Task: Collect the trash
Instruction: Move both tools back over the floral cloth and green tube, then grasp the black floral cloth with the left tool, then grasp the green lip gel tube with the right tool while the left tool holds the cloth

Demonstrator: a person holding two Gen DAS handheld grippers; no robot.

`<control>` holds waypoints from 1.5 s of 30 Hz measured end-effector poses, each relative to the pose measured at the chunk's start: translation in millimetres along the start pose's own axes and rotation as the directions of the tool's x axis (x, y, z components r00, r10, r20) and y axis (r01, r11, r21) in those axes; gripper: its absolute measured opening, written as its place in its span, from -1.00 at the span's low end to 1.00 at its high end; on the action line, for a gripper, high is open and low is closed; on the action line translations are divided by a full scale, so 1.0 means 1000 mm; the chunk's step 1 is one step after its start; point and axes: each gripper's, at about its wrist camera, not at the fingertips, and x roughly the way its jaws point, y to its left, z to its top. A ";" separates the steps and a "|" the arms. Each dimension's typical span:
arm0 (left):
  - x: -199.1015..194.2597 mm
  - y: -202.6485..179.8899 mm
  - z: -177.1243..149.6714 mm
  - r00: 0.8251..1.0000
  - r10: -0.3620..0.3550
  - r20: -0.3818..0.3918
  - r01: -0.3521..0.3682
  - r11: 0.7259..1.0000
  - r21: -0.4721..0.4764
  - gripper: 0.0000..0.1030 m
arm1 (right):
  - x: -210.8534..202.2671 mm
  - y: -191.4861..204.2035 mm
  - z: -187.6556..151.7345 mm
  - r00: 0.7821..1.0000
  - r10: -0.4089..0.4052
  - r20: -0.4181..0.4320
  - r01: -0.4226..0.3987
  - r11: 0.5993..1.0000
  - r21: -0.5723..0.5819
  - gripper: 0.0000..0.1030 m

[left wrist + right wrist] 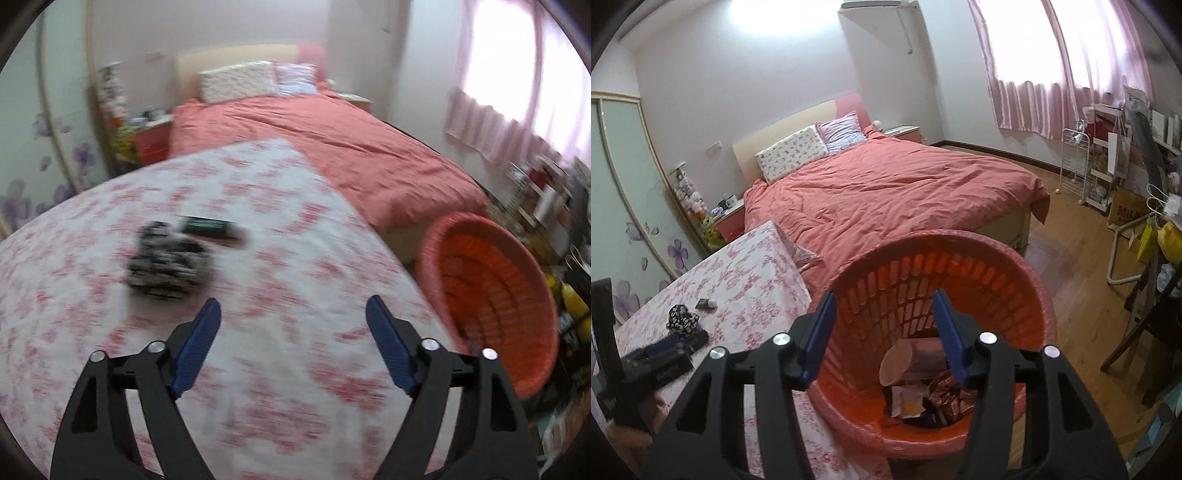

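Observation:
An orange-red slatted trash basket [1027, 295] stands beside the table and holds a cardboard tube [908, 356], crumpled paper [905, 400] and a checked wrapper [951, 397]. My right gripper [884, 299] is open and empty just above its rim. My left gripper [293, 306] is open and empty above the floral tablecloth [258, 369]. A crumpled black-and-white patterned piece [166, 264] lies on the cloth ahead and left of it, with a dark flat wrapper [212, 227] just behind. The basket [491, 291] is at the table's right edge. This view is blurred.
A bed with a red cover [886, 192] lies beyond the table. A wardrobe [624, 192] is on the left, a nightstand [729, 221] by the bed. Shelves, bags and a chair [1137, 229] crowd the right wall. The left gripper body [646, 362] shows over the table.

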 end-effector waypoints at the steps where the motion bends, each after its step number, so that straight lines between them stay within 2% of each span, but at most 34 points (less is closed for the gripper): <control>1: 0.000 0.008 0.003 1.000 0.019 0.013 -0.019 1.000 -0.013 0.65 | 0.001 0.003 -0.001 1.000 0.003 -0.001 -0.003 1.000 -0.004 0.10; 4: -0.002 0.034 0.007 0.997 0.074 0.036 -0.072 0.996 -0.053 0.69 | 0.005 0.013 -0.002 1.000 0.017 -0.008 -0.017 1.000 -0.016 0.14; 9: 0.007 0.067 0.012 0.993 0.113 0.032 -0.108 0.986 -0.123 0.69 | 0.013 0.033 -0.005 0.999 0.034 -0.026 -0.035 0.998 -0.047 0.21; 18: 0.040 0.079 0.016 0.993 0.119 -0.015 -0.120 0.983 -0.141 0.66 | 0.028 0.064 -0.009 0.996 0.057 -0.065 -0.064 0.992 -0.113 0.24; 20: 0.046 0.082 0.016 0.993 0.114 -0.033 -0.118 0.983 -0.143 0.53 | 0.031 0.072 -0.011 0.995 0.059 -0.074 -0.069 0.989 -0.133 0.24; 21: 0.049 0.083 0.016 0.993 0.108 -0.045 -0.113 0.983 -0.146 0.38 | 0.033 0.075 -0.011 0.995 0.062 -0.077 -0.073 0.987 -0.141 0.24; 22: 0.053 0.086 0.015 0.993 0.097 -0.063 -0.106 0.982 -0.154 0.16 | 0.034 0.079 -0.012 0.995 0.065 -0.080 -0.076 0.986 -0.148 0.24; 23: 0.055 0.088 0.015 0.994 0.079 -0.078 -0.091 0.982 -0.168 0.03 | 0.035 0.083 -0.012 0.994 0.068 -0.083 -0.080 0.984 -0.158 0.24; 25: 0.055 0.093 0.015 0.995 0.067 -0.072 -0.080 0.978 -0.191 -0.26 | 0.037 0.091 -0.014 0.993 0.075 -0.091 -0.090 0.980 -0.175 0.25; 28: 0.052 0.097 0.013 0.996 0.053 -0.069 -0.065 0.981 -0.183 -0.54 | 0.043 0.106 -0.017 0.990 0.092 -0.108 -0.112 0.973 -0.200 0.25; 30: 0.048 0.102 0.011 0.997 0.053 -0.061 -0.063 0.982 -0.180 -0.61 | 0.046 0.117 -0.019 0.988 0.104 -0.118 -0.128 0.967 -0.218 0.26; 35: 0.035 0.126 0.003 0.996 0.076 -0.053 -0.085 0.977 -0.197 -0.62 | 0.061 0.145 -0.023 0.976 0.145 -0.164 -0.183 0.951 -0.248 0.26; 45: 0.003 0.186 -0.011 0.991 0.126 -0.041 -0.132 0.957 -0.258 -0.62 | 0.119 0.234 -0.028 0.926 0.236 -0.295 -0.331 0.883 -0.332 0.26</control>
